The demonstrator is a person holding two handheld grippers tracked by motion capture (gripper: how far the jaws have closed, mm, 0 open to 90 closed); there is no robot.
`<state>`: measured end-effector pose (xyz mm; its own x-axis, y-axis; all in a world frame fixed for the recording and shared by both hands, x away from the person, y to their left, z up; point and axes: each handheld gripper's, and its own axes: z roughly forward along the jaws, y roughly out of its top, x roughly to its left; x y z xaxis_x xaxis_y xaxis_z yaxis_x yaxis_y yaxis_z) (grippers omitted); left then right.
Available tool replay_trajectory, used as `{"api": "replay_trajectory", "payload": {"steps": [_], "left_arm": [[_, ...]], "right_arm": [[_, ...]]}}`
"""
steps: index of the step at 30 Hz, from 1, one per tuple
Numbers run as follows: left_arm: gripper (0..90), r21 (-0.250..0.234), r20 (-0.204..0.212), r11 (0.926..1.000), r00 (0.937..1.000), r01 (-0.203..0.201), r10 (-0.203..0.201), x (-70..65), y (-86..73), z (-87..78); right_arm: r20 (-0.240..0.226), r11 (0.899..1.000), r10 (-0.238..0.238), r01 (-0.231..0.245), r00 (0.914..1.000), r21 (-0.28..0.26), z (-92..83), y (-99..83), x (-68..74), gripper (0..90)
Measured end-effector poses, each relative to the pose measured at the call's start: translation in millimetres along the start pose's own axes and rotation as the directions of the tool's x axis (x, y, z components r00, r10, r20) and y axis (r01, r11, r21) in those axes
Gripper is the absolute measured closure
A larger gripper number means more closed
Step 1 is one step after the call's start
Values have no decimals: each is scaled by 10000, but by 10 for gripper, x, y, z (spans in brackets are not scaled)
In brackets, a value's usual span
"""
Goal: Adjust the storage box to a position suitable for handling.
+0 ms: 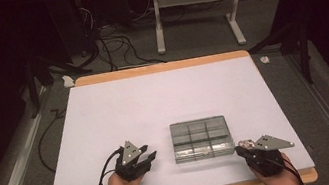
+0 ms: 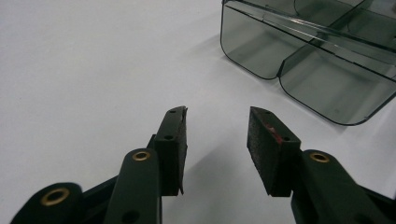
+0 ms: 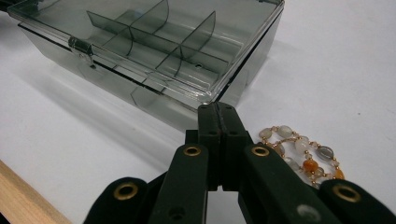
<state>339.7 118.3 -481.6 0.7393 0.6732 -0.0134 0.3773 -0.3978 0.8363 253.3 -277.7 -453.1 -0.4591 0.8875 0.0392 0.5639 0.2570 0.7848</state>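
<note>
Beaded bracelet (image 3: pixel 303 156) of pale, grey and orange stones on gold links lies on the white table surface (image 1: pixel 154 104), lower right of centre in the high view, just beside the near right corner of the smoky transparent plastic compartment box (image 1: pixel 201 138) with its clear lid closed. The right gripper (image 3: pixel 218 108) sits with its jaws pressed flat together on nothing, their tips touching or nearly touching the box's corner while the bracelet rests just to their right. The left gripper (image 2: pixel 217 122) waits lower left of the box with its jaws partly apart and empty over bare table. Judging from this, the work is at its start: the box probably has to be opened before the bracelet goes into a compartment. That next move would call for the right jaws to spread and one gripper to work the small latch (image 3: pixel 80 45). The right gripper view reveals the latch, the dividers and the beads; the high view renders the bracelet as a faint pale speck.
</note>
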Motion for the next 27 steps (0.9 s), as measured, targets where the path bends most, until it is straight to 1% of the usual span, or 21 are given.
{"api": "replay_trajectory", "payload": {"steps": [3, 10, 17, 23, 26, 27], "left_arm": [[584, 29, -1, 10000, 10000, -44, 44, -2, 1, 0], [590, 48, 14, 10000, 10000, -73, 73, -3, 1, -1], [587, -88, 10, 9999, 9999, -113, 113, -12, -5, -8], [584, -175, 34, 9998, 10000, -75, 76, -8, -9, -16], [577, -216, 16, 9997, 9999, -123, 123, -11, -11, -22], [576, -240, 5, 9996, 9999, -136, 136, -14, -12, -23]], "right_arm": [[-9, 10000, -36, 36, 10000, 25, 0, 2, 2, 900], [-2, 9999, 0, -1, 10000, -108, -16, 15, 3, 900], [-50, 9992, 26, -28, 10000, -400, -39, 54, -4, 900], [-84, 9988, -78, 74, 9999, -493, -14, 98, 1, 900], [-147, 9986, -128, 120, 9998, -517, 11, 126, 5, 900], [-155, 9987, -79, 71, 9998, -505, 18, 135, 11, 900]]}}
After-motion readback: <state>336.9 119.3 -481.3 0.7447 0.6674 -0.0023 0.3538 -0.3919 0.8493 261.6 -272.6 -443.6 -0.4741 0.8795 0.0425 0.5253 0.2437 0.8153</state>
